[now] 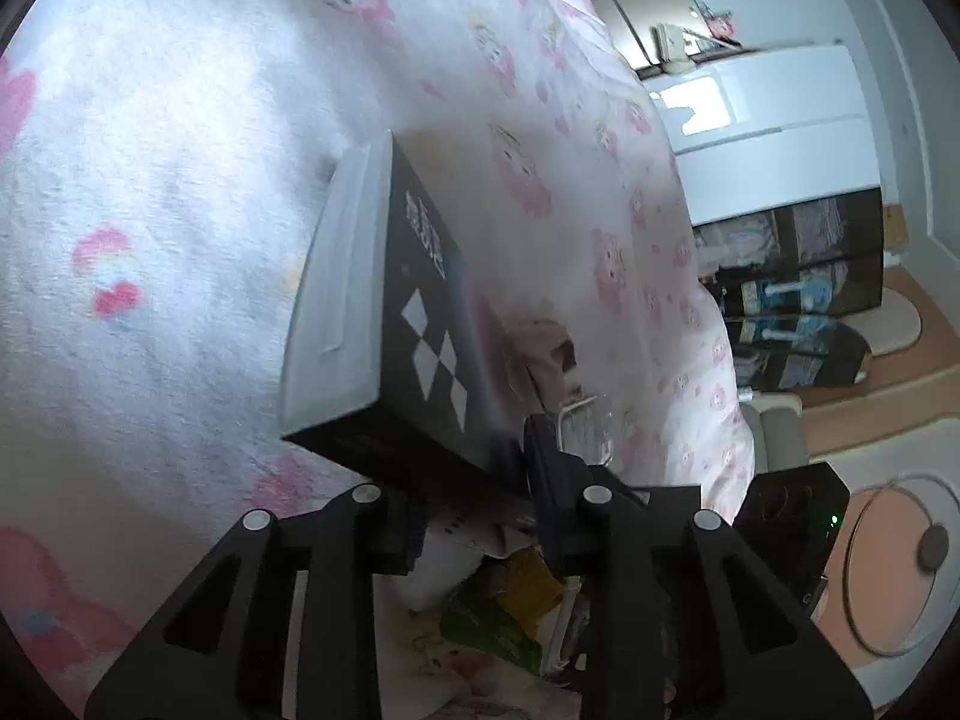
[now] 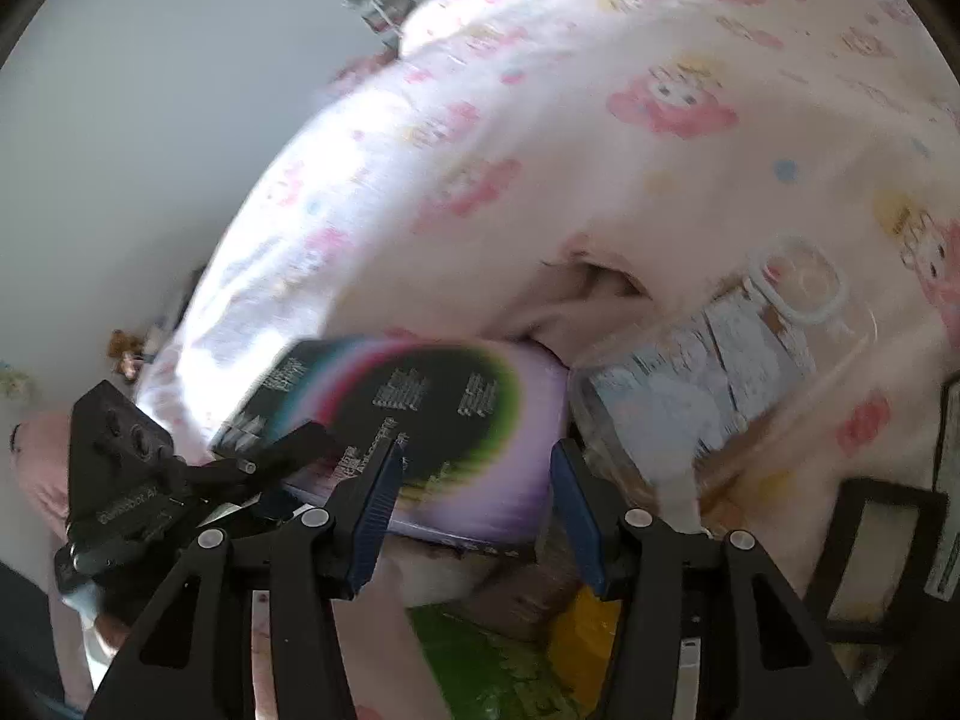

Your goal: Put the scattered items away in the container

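Observation:
My left gripper (image 1: 474, 480) is shut on a black box (image 1: 414, 324) with white diamonds and a grey side, held over the pink patterned bedsheet (image 1: 180, 150). The same box (image 2: 420, 414) shows in the right wrist view with a rainbow ring, and the left gripper (image 2: 258, 462) grips its left end. My right gripper (image 2: 474, 480) is open, its blue pads either side of the box's near edge, not touching. A clear plastic container (image 2: 720, 372) with a white handle lies to the right; green and yellow packets (image 2: 510, 648) lie below.
The bedsheet (image 2: 600, 150) fills most of both views. A framed black item (image 2: 888, 552) sits at the right. In the left wrist view, shelves and a floor with a round white object (image 1: 900, 564) lie beyond the bed's edge.

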Demonstrator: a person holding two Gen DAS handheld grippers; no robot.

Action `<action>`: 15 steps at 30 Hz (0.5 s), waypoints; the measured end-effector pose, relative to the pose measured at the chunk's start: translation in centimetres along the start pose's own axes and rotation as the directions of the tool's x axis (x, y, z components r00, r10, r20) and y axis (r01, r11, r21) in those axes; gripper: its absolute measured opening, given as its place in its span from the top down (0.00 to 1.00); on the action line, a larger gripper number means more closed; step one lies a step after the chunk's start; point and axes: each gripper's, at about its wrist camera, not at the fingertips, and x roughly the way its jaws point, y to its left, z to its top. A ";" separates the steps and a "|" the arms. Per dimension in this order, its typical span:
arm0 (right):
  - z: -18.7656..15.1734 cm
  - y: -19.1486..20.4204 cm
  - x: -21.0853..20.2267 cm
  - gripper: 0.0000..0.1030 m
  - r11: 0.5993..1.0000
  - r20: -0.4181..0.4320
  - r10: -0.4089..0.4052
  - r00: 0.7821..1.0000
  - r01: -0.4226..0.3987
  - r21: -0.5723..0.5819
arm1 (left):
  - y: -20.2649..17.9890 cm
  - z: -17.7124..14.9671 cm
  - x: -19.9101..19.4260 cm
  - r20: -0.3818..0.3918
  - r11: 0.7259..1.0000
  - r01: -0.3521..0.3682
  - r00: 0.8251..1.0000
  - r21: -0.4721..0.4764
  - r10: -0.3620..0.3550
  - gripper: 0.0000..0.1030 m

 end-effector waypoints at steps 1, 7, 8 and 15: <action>-0.3 -0.2 -0.6 0.53 1.000 -0.001 0.014 1.000 -0.014 -0.002 | -0.5 -0.1 -0.2 -0.018 0.999 0.008 1.000 0.039 -0.007 0.75; 0.4 0.1 -3.9 0.53 0.998 0.033 0.047 0.998 -0.046 -0.037 | -1.0 -0.8 -2.3 -0.311 0.967 0.178 0.943 0.183 -0.114 0.80; 0.5 0.5 -3.9 0.52 0.997 0.027 0.060 0.998 -0.059 -0.049 | -1.0 -0.9 -2.8 -0.336 0.960 0.177 0.937 0.217 -0.097 0.79; 0.2 2.0 0.3 0.51 0.991 -0.074 0.041 0.996 -0.051 -0.125 | -1.4 0.3 -1.1 -0.321 0.960 0.053 0.946 0.275 0.040 0.67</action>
